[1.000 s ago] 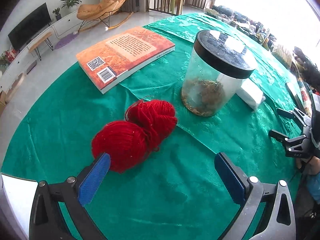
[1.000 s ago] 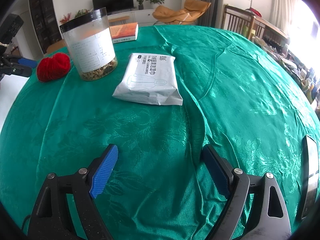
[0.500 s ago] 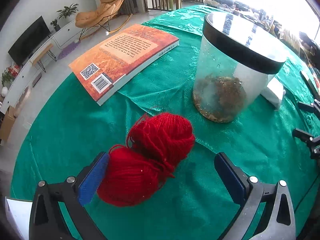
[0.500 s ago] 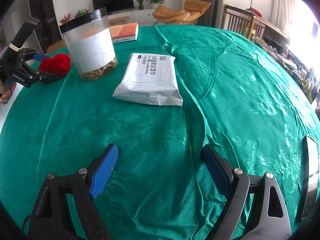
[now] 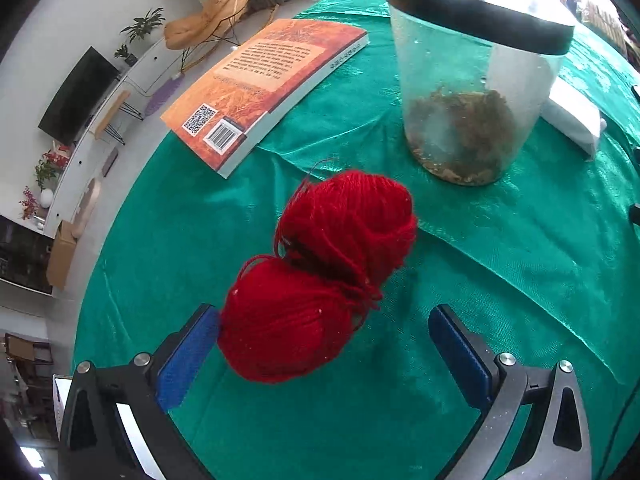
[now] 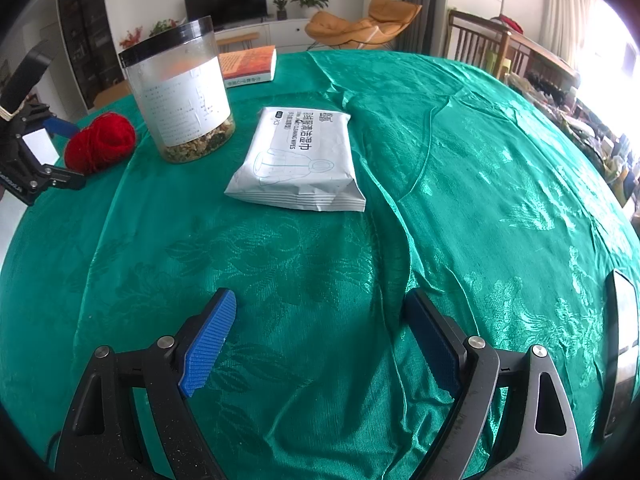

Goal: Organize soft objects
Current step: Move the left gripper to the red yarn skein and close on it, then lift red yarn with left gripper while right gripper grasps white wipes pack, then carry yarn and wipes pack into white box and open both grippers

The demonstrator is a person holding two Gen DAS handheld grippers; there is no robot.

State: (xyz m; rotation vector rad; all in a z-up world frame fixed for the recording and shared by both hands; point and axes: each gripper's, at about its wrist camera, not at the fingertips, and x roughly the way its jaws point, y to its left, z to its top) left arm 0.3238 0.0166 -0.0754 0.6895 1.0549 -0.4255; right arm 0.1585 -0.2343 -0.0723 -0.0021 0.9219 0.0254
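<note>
Lengthwise, red yarn skein inside splayed left hand-held gripper.

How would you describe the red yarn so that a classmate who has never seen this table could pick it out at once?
Start at the round table under the green patterned tablecloth and find the tall clear plastic jar with a black lid. Beside its base, near the table edge, lies the red yarn, wound into two joined balls between the left gripper's open blue fingers. It alone is red and fuzzy.

Both wrist views low, sharing yarn
</note>
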